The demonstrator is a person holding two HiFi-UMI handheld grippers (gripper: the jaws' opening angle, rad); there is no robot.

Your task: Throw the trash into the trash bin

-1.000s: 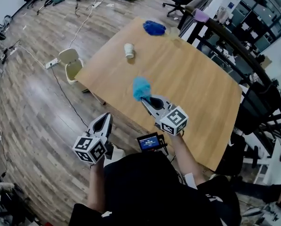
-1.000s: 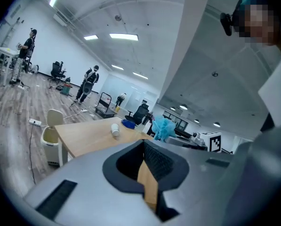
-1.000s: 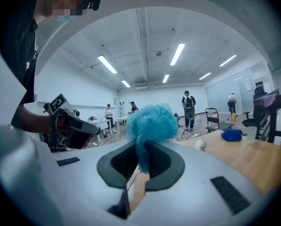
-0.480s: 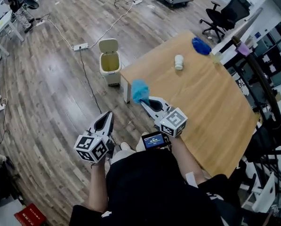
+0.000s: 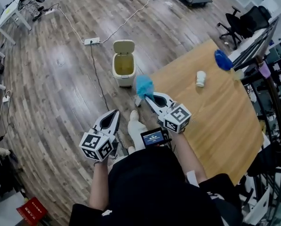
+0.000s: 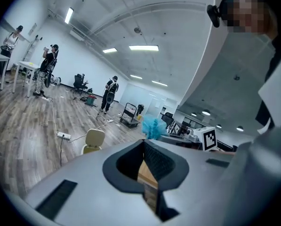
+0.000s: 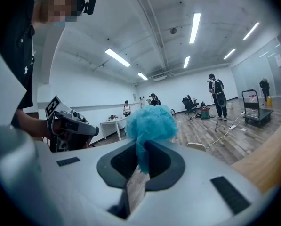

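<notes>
The cream trash bin (image 5: 124, 65) stands on the wood floor with its lid up, just off the table's corner. My right gripper (image 5: 148, 97) is shut on a fluffy light-blue wad of trash (image 5: 144, 85), held in the air close to the bin's near right side. In the right gripper view the wad (image 7: 152, 124) sticks up from the closed tips (image 7: 142, 146). My left gripper (image 5: 114, 116) hangs lower left over the floor, shut and empty. From the left gripper view, the bin (image 6: 94, 140) and the wad (image 6: 154, 126) lie beyond its tips (image 6: 144, 143).
The wooden table (image 5: 215, 117) fills the right side, with a white cup (image 5: 201, 78) and a dark-blue wad (image 5: 223, 60) on it. A power strip (image 5: 91, 41) and cables lie on the floor behind the bin. My shoe (image 5: 136, 128) shows between the grippers. Office chairs (image 5: 246, 20) stand far right.
Both grippers have swung away from the table toward the bin. The right one still carries the blue wad, which was over the tabletop and is now beside the bin.
</notes>
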